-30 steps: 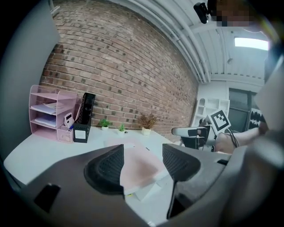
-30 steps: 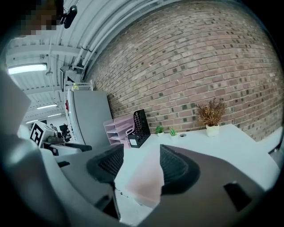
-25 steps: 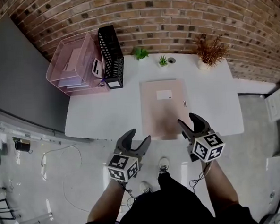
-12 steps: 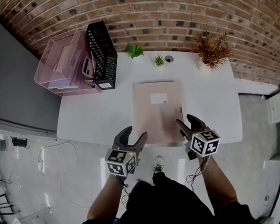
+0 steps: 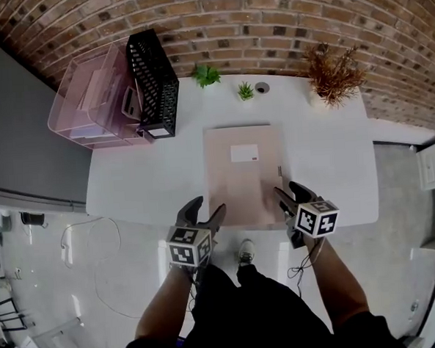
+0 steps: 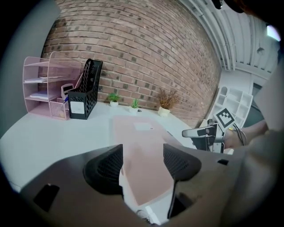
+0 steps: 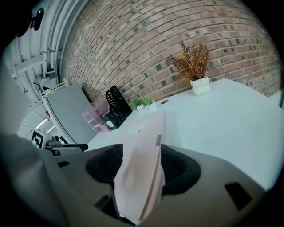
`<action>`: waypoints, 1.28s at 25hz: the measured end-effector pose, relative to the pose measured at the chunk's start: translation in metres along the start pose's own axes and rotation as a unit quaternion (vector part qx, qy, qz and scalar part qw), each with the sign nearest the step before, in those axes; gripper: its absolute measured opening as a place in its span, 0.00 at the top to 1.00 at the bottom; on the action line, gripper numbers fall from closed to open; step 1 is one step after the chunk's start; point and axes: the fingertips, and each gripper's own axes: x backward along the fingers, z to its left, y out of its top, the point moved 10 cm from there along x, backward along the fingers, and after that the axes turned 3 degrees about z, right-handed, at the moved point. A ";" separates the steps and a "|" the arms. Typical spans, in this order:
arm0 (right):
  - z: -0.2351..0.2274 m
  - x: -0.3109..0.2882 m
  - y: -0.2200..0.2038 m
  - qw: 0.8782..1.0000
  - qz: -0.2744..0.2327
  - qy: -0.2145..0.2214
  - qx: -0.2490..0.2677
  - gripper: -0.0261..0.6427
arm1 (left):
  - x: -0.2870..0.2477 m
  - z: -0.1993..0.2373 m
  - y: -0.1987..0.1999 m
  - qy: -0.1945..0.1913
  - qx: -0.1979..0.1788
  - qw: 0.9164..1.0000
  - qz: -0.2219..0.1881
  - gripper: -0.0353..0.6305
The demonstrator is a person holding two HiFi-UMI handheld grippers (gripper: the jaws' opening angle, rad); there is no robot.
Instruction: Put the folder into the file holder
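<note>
Holder [image 5: 153, 81] stands at the counter's [image 5: 130, 182] far-left edge, with bare counter between it and the folder [image 5: 243, 168], which lies flat and reaches the near edge. Left gripper [image 5: 208, 205] jaws are open at the folder's near-left corner, and right gripper [image 5: 287, 189] jaws are open astride its right edge

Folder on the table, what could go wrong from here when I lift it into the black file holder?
1. The left gripper and right gripper have their jaws open at the near edge of the folder only. Gripped that close to the edge, its far end may droop or slip out.
2. The file holder stands at the far left of the table, beside the pink organizer. Swinging the folder there could knock it or the small plant.
</note>
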 end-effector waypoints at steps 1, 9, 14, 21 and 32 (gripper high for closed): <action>-0.002 -0.002 -0.002 1.000 0.002 -0.001 -0.005 0.55 | -0.003 0.002 -0.002 0.001 0.000 1.000 0.005 0.54; -0.009 -0.009 -0.016 0.999 0.012 -0.015 -0.036 0.53 | -0.024 0.017 -0.015 -0.005 0.003 0.999 0.036 0.54; -0.005 -0.015 -0.026 0.998 0.026 -0.029 -0.044 0.53 | -0.032 0.030 -0.020 -0.013 0.016 0.999 0.047 0.54; -0.002 -0.019 -0.037 0.996 0.035 -0.052 -0.060 0.53 | -0.043 0.036 -0.031 -0.040 0.026 0.996 0.069 0.54; 0.005 -0.026 -0.045 0.994 0.040 -0.062 -0.085 0.52 | -0.054 0.036 -0.038 -0.071 0.043 0.993 0.079 0.54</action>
